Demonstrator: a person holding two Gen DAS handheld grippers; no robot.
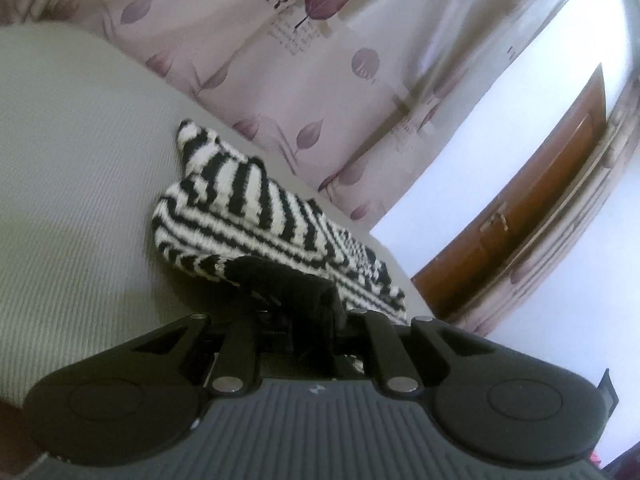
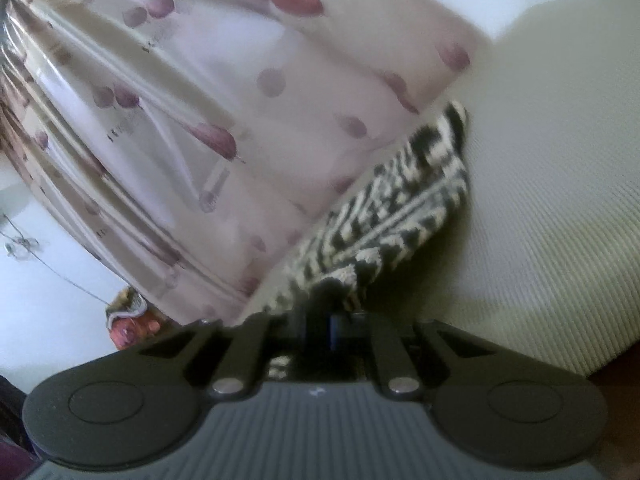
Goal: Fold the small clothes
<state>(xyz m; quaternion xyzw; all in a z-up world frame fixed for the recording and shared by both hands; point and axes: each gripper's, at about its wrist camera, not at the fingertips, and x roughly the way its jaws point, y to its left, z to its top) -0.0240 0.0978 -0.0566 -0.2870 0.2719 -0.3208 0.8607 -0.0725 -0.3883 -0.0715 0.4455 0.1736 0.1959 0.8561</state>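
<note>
A black-and-white striped knit garment (image 1: 256,216) lies partly folded on a pale ribbed surface (image 1: 80,200). My left gripper (image 1: 288,284) is shut on the garment's near edge, and the cloth bunches over its dark fingertips. In the right wrist view the same striped garment (image 2: 400,208) stretches away from my right gripper (image 2: 332,292), which is shut on another part of its edge. That view is blurred. Both grippers hold the cloth low over the surface.
A pale curtain with purple leaf prints (image 1: 320,60) hangs right behind the surface, also in the right wrist view (image 2: 200,120). A white wall and a brown wooden door (image 1: 520,220) stand beyond. Some colourful items (image 2: 132,320) lie on the floor.
</note>
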